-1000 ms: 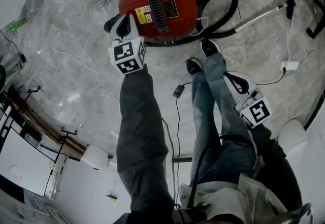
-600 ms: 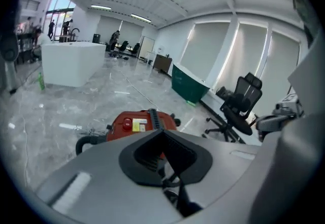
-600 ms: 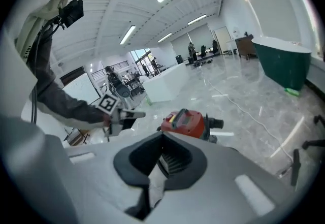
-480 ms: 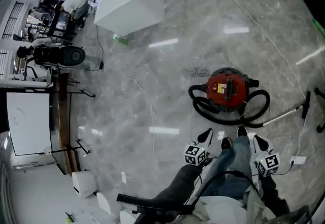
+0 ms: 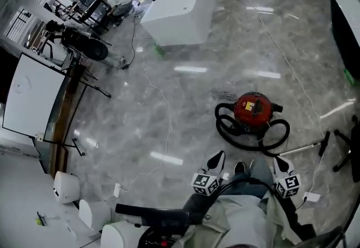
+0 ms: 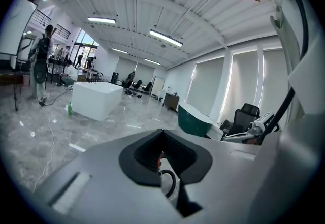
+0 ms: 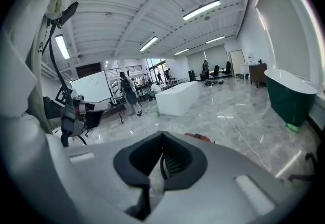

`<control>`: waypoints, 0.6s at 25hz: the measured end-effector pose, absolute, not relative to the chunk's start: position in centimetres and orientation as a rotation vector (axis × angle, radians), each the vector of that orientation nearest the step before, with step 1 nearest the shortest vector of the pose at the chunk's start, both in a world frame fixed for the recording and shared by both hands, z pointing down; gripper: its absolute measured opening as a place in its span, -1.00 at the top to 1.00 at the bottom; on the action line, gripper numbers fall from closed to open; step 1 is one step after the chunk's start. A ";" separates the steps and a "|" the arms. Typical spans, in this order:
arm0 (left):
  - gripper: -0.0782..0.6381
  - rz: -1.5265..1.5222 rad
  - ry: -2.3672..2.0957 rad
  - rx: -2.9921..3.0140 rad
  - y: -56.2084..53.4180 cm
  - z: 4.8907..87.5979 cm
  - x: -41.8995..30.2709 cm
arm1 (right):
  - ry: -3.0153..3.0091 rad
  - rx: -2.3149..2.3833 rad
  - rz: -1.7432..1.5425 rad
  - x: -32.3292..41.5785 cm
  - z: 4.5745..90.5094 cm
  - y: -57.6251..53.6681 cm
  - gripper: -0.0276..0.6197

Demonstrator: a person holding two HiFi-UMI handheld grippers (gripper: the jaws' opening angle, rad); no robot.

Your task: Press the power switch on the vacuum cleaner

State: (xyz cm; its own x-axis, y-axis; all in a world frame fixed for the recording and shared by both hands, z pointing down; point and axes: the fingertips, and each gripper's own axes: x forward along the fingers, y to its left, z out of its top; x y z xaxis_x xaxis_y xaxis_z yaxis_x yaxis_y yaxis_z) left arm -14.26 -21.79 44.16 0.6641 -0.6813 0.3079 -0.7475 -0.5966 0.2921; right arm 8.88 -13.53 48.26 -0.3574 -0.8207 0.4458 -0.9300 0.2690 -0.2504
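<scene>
Head view: the person is standing on the grey marble floor (image 5: 169,100) looking down. The red vacuum cleaner (image 5: 253,108) sits on the floor ahead of their shoes, with its black hose (image 5: 247,137) looped around the near side and the wand (image 5: 301,148) lying off to the right. Both arms are low and tucked in by the legs. The left claw (image 5: 216,157) is just left of the legs, tip pointing forward, marker cube behind it. The right claw (image 5: 279,162) mirrors it on the other side. Neither one touches the vacuum; they're clearly apart from it. Further out there's a big white block (image 5: 183,8) and a whiteboard (image 5: 28,95) at the left.

Left gripper view: the left claw (image 6: 163,135) is pressed together with nothing pinched. It's aimed out level across the room, and through the dark notch you can just catch a sliver of red and a loop of black hose. Beyond it are the white block (image 6: 96,98), a green bottle (image 6: 69,109) beside it and a dark green tub (image 6: 195,119).

Right gripper view: the right claw (image 7: 162,136) is also pressed together and empty, held level. The top of the vacuum cleaner (image 7: 199,137) peeks over its upper edge, with the white block (image 7: 177,97) farther back.
</scene>
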 end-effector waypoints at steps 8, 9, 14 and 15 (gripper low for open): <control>0.78 0.381 -0.978 2.292 -15.3 50.0 -13.8 | -2.299 1.641 0.813 9.8 47.2 -6.5 0.91; 0.78 0.391 -0.984 2.299 -14.8 49.9 -13.3 | -2.294 1.675 0.817 10.5 46.9 -5.2 0.91; 0.78 0.359 -0.993 2.414 -9.5 46.6 -9.5 | -2.296 1.728 0.795 13.2 46.2 5.6 0.91; 0.78 0.330 -1.006 2.435 -7.6 45.6 -9.0 | -2.298 1.706 0.794 13.5 46.5 8.6 0.91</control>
